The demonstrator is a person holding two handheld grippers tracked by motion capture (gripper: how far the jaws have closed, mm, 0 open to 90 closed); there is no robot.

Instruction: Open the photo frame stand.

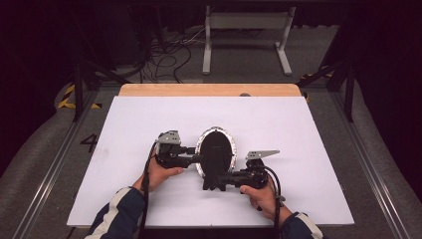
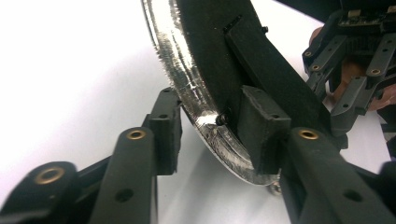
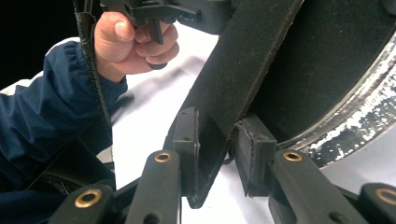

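Black-backed oval mirror (image 1: 215,152): silvery rim between half-closed left gripper (image 2: 215,140) jaws, untouched; right gripper (image 3: 217,154) jaws clamp stand strut.

mirror front: faces away in all three views; the oval mirror (image 1: 215,152) shows its black back and silvery rim, so the glass side can't be seen.
mirror top: cut off by the upper edge of the frame in the left gripper view (image 2: 205,70).
stand foot: in the high view, lower centre, the black stand (image 1: 214,181) merges with the right gripper (image 1: 221,180); the contact is too dark to tell.
left pad: whether the left gripper (image 2: 217,135) presses the rim is unclear.
person: sleeves cut off at the bottom edge.
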